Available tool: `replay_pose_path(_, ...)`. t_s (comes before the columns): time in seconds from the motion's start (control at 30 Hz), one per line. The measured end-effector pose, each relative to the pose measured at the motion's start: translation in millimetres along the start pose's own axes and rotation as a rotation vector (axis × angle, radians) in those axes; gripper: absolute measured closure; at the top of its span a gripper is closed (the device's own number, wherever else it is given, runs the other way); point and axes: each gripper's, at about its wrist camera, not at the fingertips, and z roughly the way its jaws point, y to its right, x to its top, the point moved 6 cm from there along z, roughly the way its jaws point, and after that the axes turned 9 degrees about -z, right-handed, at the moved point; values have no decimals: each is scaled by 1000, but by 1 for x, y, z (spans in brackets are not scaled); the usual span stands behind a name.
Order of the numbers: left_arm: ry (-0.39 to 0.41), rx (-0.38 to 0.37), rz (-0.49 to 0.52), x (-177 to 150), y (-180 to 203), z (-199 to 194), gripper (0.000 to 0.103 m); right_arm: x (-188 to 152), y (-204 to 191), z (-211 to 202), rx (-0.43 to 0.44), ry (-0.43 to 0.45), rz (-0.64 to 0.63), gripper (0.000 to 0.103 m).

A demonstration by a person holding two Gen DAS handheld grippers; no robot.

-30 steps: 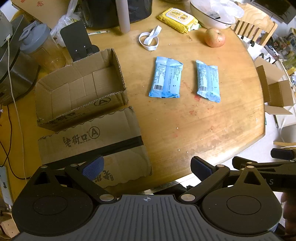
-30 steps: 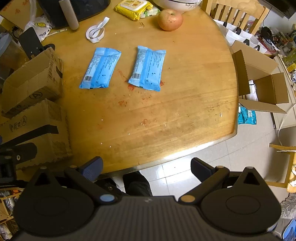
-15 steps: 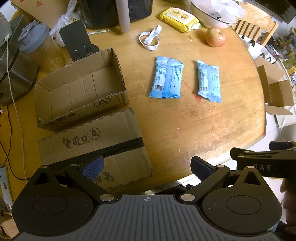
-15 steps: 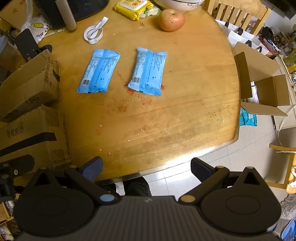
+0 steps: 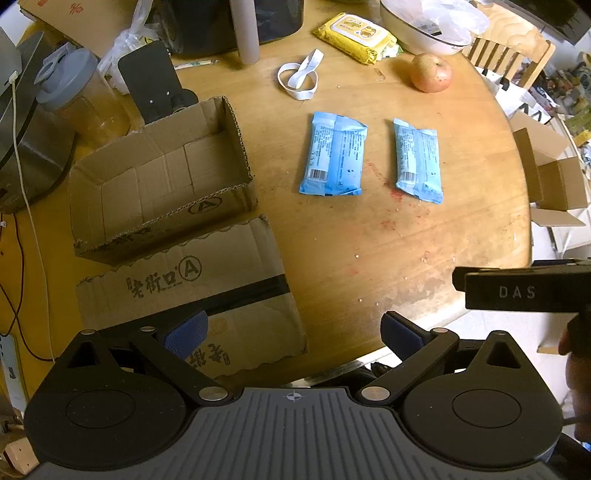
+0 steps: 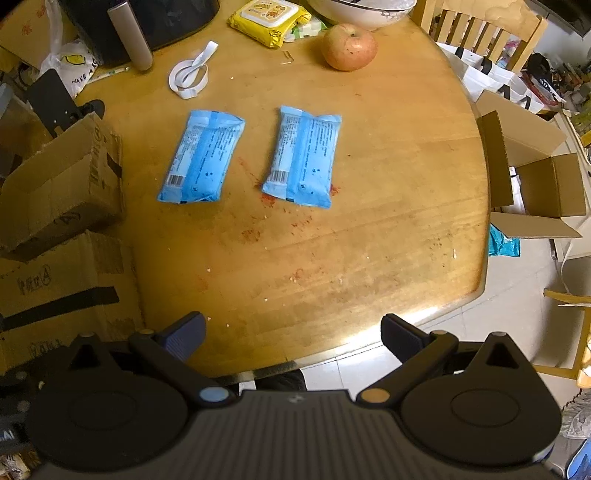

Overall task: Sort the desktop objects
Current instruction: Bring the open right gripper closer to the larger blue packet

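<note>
Two blue packets lie side by side on the round wooden table [image 5: 369, 258]: the left packet [image 5: 333, 155] [image 6: 201, 158] and the right packet [image 5: 418, 161] [image 6: 303, 157]. An open, empty cardboard box [image 5: 162, 177] [image 6: 62, 184] stands to their left. My left gripper [image 5: 293, 334] is open and empty over the near table edge, above a flat cardboard flap [image 5: 192, 280]. My right gripper [image 6: 293, 334] is open and empty at the near table edge; its side shows at the right in the left wrist view [image 5: 517, 291].
At the back of the table are an apple [image 6: 349, 46], a yellow wipes pack [image 6: 269, 18], a white strap [image 6: 190, 74], a white bowl [image 5: 424, 29] and a lidded jar [image 5: 77, 96]. An open carton [image 6: 532, 177] stands on the floor at the right, beside a wooden chair [image 6: 480, 29].
My right gripper has moved forward over the table edge, toward the packets. The left gripper has hardly moved. Both stay open.
</note>
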Motion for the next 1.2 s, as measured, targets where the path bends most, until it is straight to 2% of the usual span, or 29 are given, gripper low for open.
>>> replay_pose_path(0.53,-4,7,-20,-1,-5,0,0,27,0,7,-7,21,-9,0)
replay_pose_path(1.2,-5,10,-19,-4,-7,0,0,50,11,17,-3,41,47,0)
